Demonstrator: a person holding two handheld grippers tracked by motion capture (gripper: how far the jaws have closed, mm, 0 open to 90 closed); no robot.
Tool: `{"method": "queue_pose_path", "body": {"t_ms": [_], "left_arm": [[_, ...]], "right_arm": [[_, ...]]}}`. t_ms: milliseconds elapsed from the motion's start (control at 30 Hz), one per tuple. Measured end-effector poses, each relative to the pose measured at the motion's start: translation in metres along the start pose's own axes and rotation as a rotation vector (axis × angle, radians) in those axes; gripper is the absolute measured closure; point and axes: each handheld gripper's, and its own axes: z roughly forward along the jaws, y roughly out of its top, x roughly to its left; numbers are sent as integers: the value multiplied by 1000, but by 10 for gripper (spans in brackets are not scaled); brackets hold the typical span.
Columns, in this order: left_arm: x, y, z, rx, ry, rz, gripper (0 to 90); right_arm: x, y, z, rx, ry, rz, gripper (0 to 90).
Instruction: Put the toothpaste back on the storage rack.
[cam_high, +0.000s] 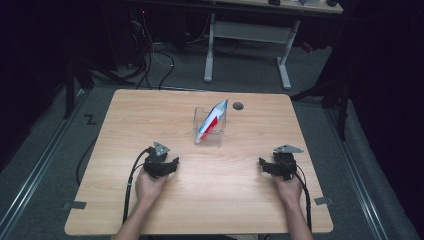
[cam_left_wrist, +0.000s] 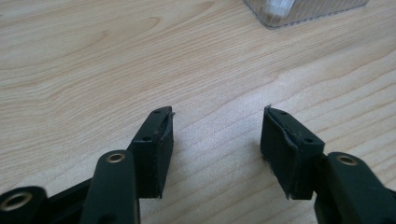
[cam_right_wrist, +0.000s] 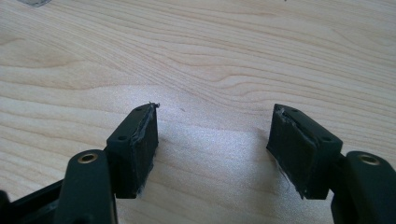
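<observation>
Both claws sat on the table (cam_high: 125, 210), left claw (cam_high: 169, 165) and right claw (cam_high: 266, 166) w/ jaws wide apart and empty. The red-white-blue packet (cam_high: 212, 120) leaned inside the clear box (cam_high: 216, 136) mid-table, well apart from both. Looked like pre-grab imo; next move prob needs a reach fwd to the packet.

The pale wooden table (cam_high: 240, 200) looks smooth and matt, the clear plastic box (cam_high: 218, 136) glossy, the black gripper pads (cam_left_wrist: 161, 154) rough.

Clear box (cam_left_wrist: 308, 11) cut off by top edge; packet (cam_high: 211, 121) print too small to read.
</observation>
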Motion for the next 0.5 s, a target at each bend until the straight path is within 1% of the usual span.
{"method": "queue_pose_path", "body": {"t_ms": [500], "left_arm": [[-1,0,0,3,19,-13,398]], "right_arm": [[0,0,0,0,0,0,331]]}}
